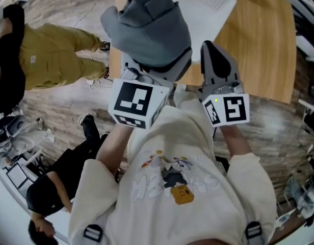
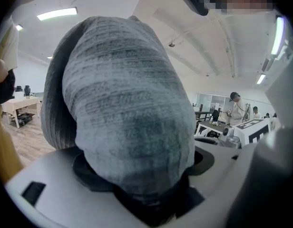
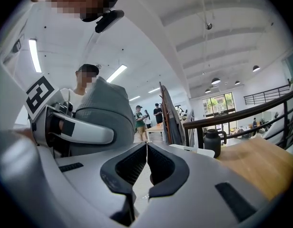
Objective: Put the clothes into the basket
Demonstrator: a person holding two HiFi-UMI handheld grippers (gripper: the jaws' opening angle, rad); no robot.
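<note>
A bundled grey garment (image 1: 147,29) is held up in front of me, and my left gripper (image 1: 152,68) is shut on its lower end. In the left gripper view the grey garment (image 2: 122,103) fills the picture and bulges out over the left gripper's (image 2: 146,194) dark pads. My right gripper (image 1: 212,50) stands beside it on the right, shut and empty. In the right gripper view the right gripper's (image 3: 146,148) pads meet, with the grey garment (image 3: 106,108) to their left. A white basket (image 1: 208,9) sits on the wooden table (image 1: 259,45) just beyond the garment.
A person in mustard clothes (image 1: 55,55) stands at the left, another in black (image 1: 60,182) at the lower left. Cables lie on the floor by the table's left edge. A black jug (image 3: 213,141) and a dark railing (image 3: 246,113) show to the right.
</note>
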